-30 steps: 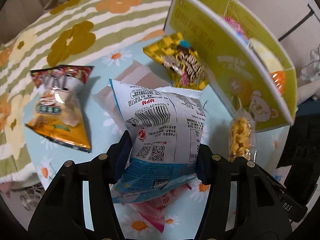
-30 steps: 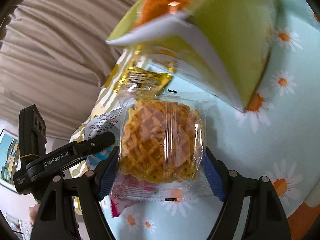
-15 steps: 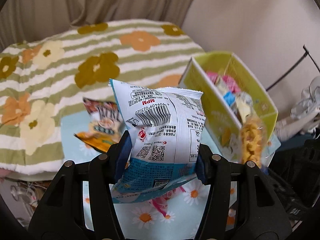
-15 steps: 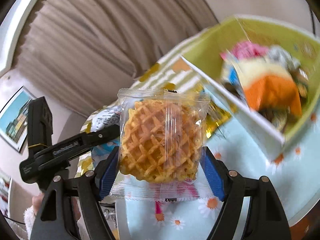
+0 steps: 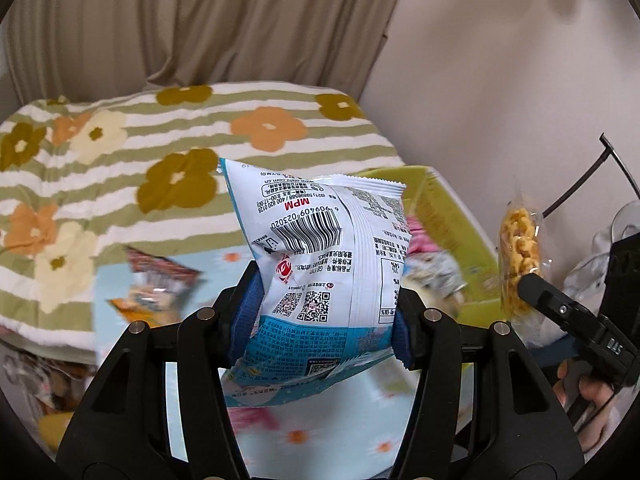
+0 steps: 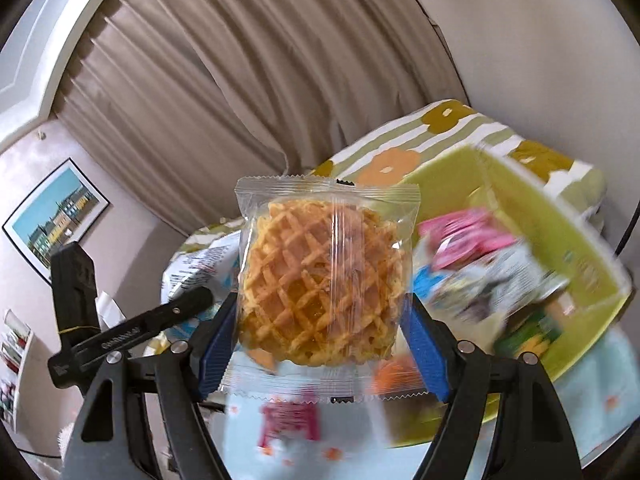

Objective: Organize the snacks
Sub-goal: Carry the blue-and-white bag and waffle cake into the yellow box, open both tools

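My left gripper (image 5: 326, 312) pinching white-blue snack bag (image 5: 328, 264), upright; my right gripper (image 6: 320, 340) pinching clear-wrapped waffle (image 6: 320, 288); green box (image 6: 520, 208) ahead-right of both, below, open-topped; right gripper nearer; bed (image 5: 120, 160) beyond

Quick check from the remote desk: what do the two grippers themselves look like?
Both are black plastic frames with silver rivets and blue ribbed pads on the fingers. The left gripper and right gripper match in build. Each one's side, seen from the other's camera, carries white lettering, too blurred to read.
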Available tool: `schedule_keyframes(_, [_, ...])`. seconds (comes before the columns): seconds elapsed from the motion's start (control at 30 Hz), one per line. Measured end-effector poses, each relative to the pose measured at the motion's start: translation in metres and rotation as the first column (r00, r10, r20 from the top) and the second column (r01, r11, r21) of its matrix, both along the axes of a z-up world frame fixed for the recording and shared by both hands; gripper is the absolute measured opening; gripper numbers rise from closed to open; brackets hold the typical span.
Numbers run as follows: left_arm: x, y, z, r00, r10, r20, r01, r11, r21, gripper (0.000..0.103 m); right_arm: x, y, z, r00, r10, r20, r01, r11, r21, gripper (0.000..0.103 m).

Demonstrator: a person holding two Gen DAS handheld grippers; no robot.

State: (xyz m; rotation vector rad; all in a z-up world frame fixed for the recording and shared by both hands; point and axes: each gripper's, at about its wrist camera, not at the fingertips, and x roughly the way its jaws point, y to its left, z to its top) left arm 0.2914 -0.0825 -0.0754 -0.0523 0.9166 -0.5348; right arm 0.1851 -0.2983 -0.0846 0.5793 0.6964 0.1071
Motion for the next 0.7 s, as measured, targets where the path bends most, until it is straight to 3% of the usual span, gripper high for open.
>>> schedule_keyframes(0.23, [-0.004, -0.093, -0.015, 0.999, -0.008, -0.052, 0.008, 1.0, -0.015, 0.052, 0.0, -0.073, -0.009, 0.995, 0.055, -0.079, -0.063, 0.993, -0.1, 0.074])
schedule_keyframes(0.5, [0.016, -0.165, -0.045, 0.994, -0.02, -0.109, 0.024, 0.999, 0.043, 0.053, 0.0, -0.105, -0.027, 0.983, 0.109, -0.145, -0.132, 0.979, -0.155, 0.074])
schedule_keyframes(0.57, [0.021, -0.175, -0.048, 0.994, -0.02, -0.109, 0.028, 0.997, 0.075, 0.058, 0.0, -0.11, -0.031, 0.982, 0.112, -0.154, -0.133, 0.982, -0.137, 0.074])
schedule_keyframes(0.6, [0.022, -0.179, -0.049, 0.993, -0.029, -0.111, 0.039, 0.995, 0.087, 0.07, 0.0, -0.11, -0.035, 0.981, 0.11, -0.161, -0.132, 0.983, -0.13, 0.074])
schedule_keyframes(0.63, [0.022, -0.181, -0.05, 0.993, -0.036, -0.109, 0.047, 0.994, 0.098, 0.092, 0.001, -0.111, -0.037, 0.98, 0.109, -0.165, -0.13, 0.984, -0.124, 0.074])
schedule_keyframes(0.67, [0.022, -0.183, -0.049, 0.995, -0.042, -0.095, 0.052, 0.993, 0.107, 0.103, 0.001, -0.114, -0.037, 0.98, 0.11, -0.168, -0.131, 0.984, -0.12, 0.074])
schedule_keyframes(0.7, [0.022, -0.183, -0.049, 0.996, -0.045, -0.082, 0.055, 0.992, 0.114, 0.103, 0.001, -0.114, -0.039, 0.978, 0.111, -0.175, -0.133, 0.984, -0.119, 0.074])
